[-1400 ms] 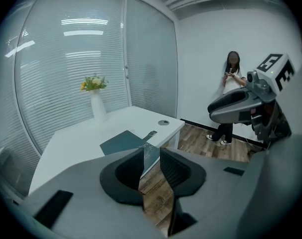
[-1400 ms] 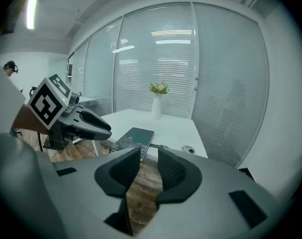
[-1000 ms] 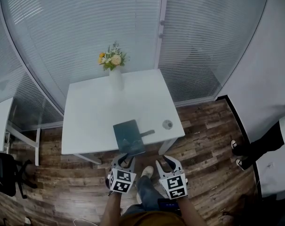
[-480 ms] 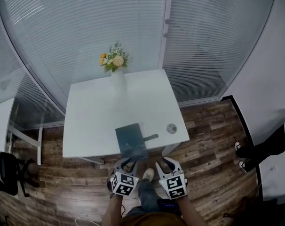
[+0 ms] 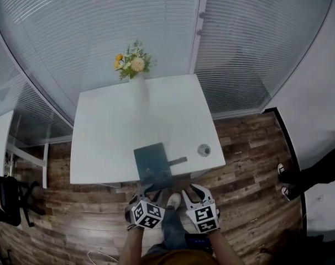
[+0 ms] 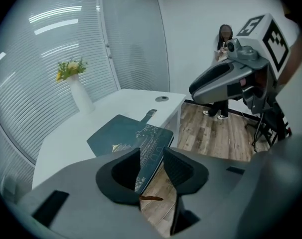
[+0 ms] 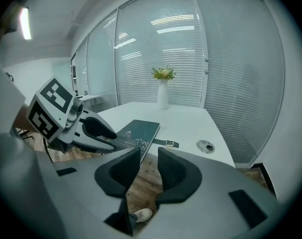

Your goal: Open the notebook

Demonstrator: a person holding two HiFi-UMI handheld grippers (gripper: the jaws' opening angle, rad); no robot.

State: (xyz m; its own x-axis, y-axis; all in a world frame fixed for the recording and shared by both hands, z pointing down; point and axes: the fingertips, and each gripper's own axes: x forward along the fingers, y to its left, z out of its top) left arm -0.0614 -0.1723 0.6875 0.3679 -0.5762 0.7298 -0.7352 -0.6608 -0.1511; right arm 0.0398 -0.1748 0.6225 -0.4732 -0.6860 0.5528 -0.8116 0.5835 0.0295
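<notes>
A dark teal notebook [image 5: 152, 161] lies shut on the white table [image 5: 106, 142], its near end over the front edge and its strap [image 5: 177, 160] sticking out to the right. My left gripper [image 5: 146, 191] hangs just before that near end. Its jaws are opening, and in the left gripper view the notebook's [image 6: 128, 136] near corner shows in the gap of the left gripper [image 6: 152, 156] without the pads pressing it. My right gripper [image 5: 193, 193] is beside it to the right, open and empty. In the right gripper view the right gripper [image 7: 149, 159] points past the notebook [image 7: 139, 130].
A white vase of flowers [image 5: 135, 73] stands at the table's far edge, and a round cable grommet [image 5: 204, 149] sits near the right front corner. Glass walls with blinds stand behind. A person [image 6: 225, 39] stands to the right on the wooden floor [image 5: 250, 164].
Both grippers have sunk a little and come closer to the notebook's near end. The notebook has not moved.
</notes>
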